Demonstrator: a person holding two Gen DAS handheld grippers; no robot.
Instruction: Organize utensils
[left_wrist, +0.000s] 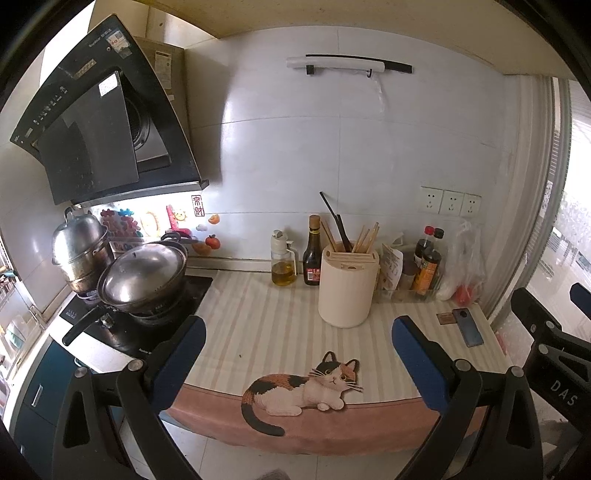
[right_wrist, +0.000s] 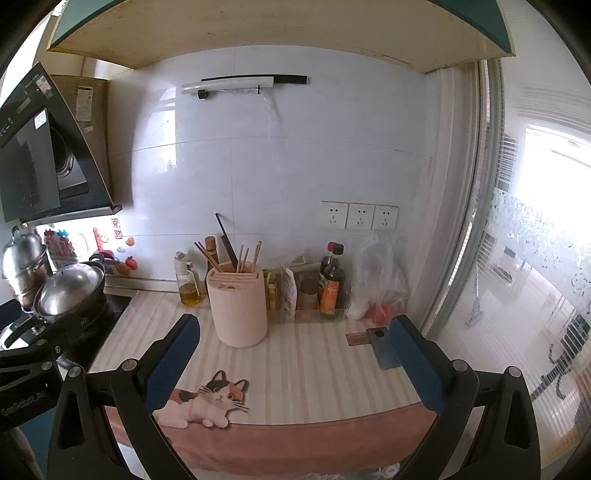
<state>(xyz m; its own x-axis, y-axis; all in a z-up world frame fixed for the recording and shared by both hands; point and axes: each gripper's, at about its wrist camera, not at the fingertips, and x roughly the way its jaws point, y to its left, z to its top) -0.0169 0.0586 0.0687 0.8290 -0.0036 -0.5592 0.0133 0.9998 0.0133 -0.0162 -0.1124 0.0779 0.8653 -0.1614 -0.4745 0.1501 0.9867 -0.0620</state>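
Note:
A cream utensil holder stands on the striped counter mat, holding wooden chopsticks and a black utensil. It also shows in the right wrist view with its chopsticks. My left gripper is open and empty, held in front of the counter edge, short of the holder. My right gripper is open and empty, also in front of the counter edge. The right gripper's body shows at the left view's right edge.
An oil bottle and a dark sauce bottle stand left of the holder. More bottles and a plastic bag stand right. A phone lies at the right. A lidded wok and a steamer pot sit on the stove.

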